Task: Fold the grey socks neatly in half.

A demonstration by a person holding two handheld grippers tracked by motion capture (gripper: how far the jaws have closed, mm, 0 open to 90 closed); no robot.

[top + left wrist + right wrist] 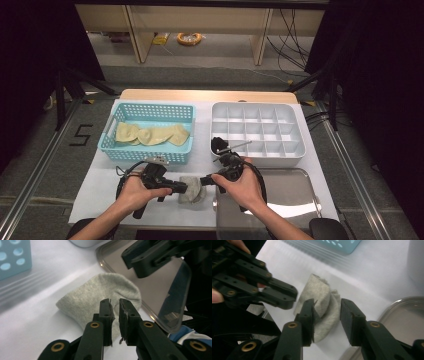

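Here, on my left, the left gripper (pixel 114 305) hovers with its jaws nearly closed, a thin gap between them, over the near edge of the folded grey sock (pixel 100 295) without pinching it. The sock lies on the white mat (pixel 100 185), just beside the metal tray (pixel 295 192). On my right, the right gripper (pixel 327 306) stands wide open, the sock's end between its jaws, untouched.

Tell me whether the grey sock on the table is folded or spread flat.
Folded. The grey sock lies doubled into a short bundle, its layers showing at one end in the right gripper view, between the basket and the metal tray.
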